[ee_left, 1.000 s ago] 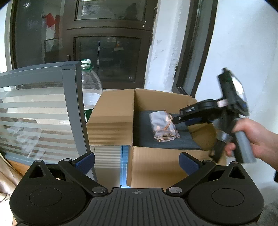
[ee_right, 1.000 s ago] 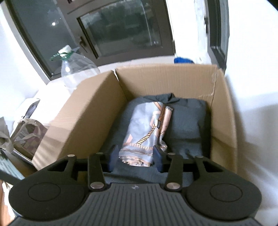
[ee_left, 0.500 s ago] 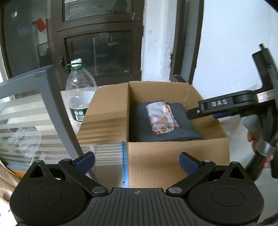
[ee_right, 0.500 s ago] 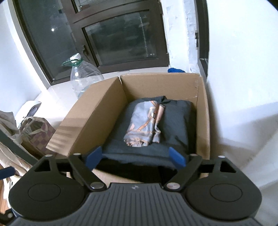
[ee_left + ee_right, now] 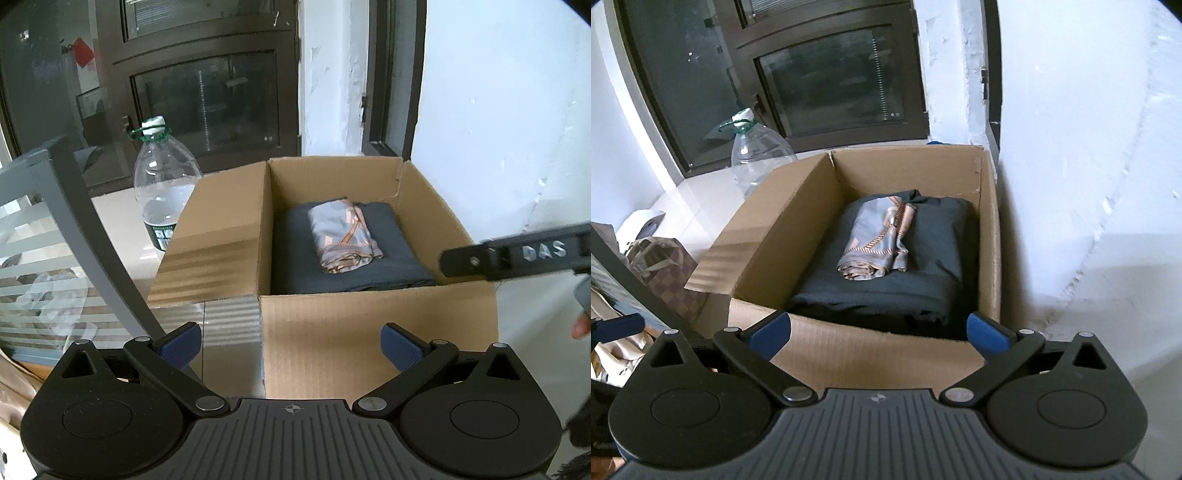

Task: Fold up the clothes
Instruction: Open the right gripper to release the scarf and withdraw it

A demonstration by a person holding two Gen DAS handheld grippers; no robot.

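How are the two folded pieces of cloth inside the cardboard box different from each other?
The patterned scarf is light grey with peach, rope-like stripes; the dark garment is plain charcoal. The scarf is a small, loosely bunched bundle, while the garment is a broad, flat fold covering most of the cardboard box floor. The scarf lies on top of the garment. Both are folded.

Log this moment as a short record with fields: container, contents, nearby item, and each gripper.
container: open cardboard box, flaps up
contents: folded dark garment flat inside; folded patterned scarf lying on top of it
nearby item: clear plastic water bottle standing to the left of the box
left gripper: open, nothing between its fingers, outside the box
right gripper: jaws opening, nothing between them, in front of the box's near wall
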